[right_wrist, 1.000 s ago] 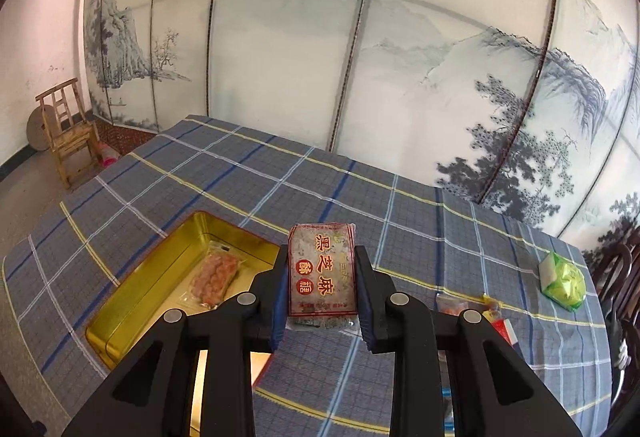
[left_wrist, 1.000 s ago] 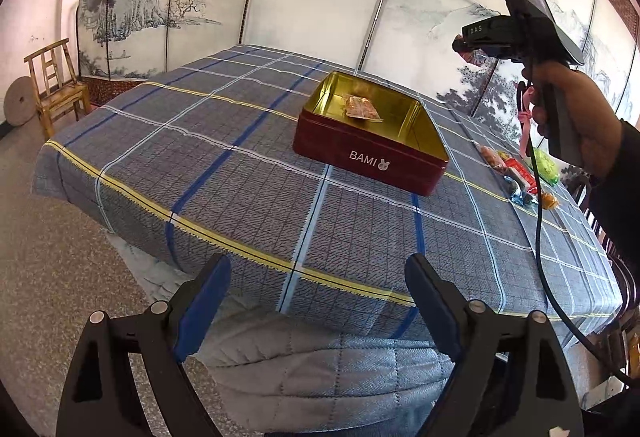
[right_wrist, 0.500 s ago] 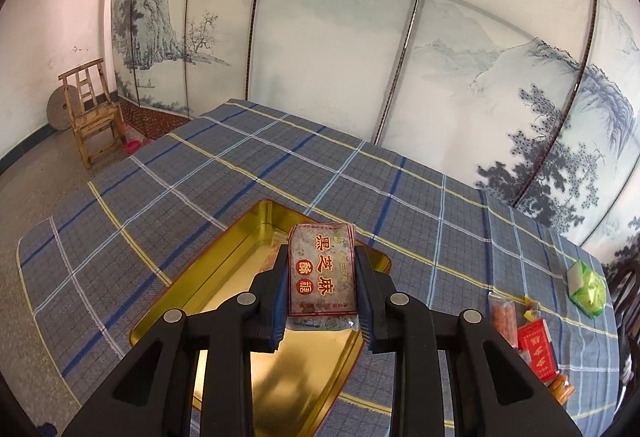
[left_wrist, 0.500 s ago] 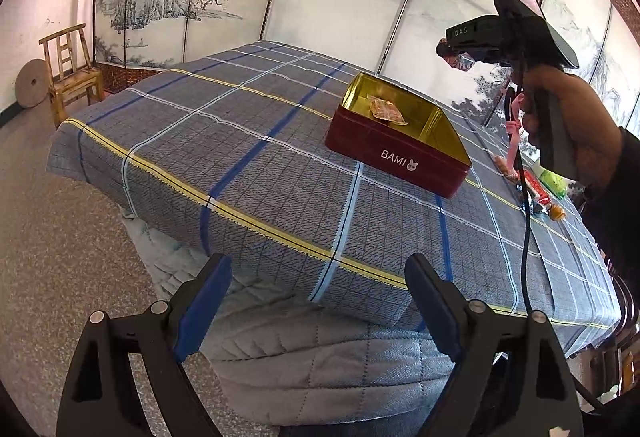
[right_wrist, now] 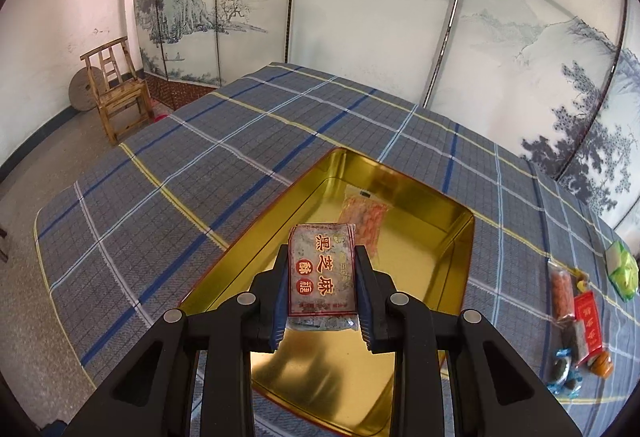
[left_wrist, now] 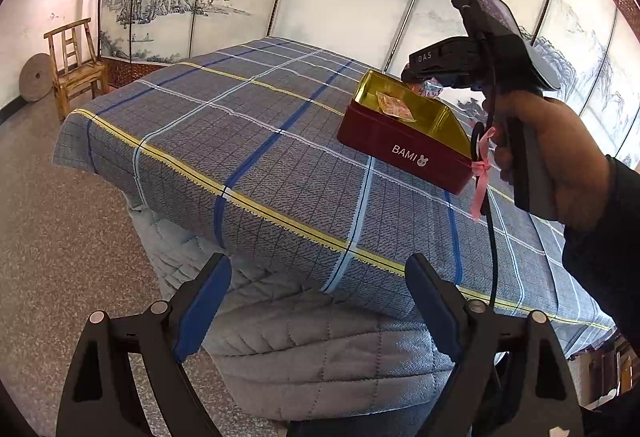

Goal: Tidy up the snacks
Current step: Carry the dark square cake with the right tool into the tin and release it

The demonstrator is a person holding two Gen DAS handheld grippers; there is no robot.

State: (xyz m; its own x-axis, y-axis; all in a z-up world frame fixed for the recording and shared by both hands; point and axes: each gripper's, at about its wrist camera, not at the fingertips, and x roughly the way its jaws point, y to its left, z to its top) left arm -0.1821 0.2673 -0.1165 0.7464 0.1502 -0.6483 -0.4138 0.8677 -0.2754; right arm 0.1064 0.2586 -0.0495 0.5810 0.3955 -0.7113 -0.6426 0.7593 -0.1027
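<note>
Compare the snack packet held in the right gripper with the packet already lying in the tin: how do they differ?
The held sesame packet is grey with red characters and hangs above the tin, clamped between the right gripper's jaws. The orange packet is paler with orange contents and lies flat on the tin's floor, untouched. Both are small, flat, sealed wrappers.

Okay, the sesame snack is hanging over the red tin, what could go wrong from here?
1. The right tool grips the sesame packet only by its side edges, above the tin; the soft wrapper could slip out early.
2. Dropped straight down, it may land on the orange snack pack already inside instead of lying flat beside it.
3. The tin sits near the table edge; a bump while lowering could shove it.
</note>
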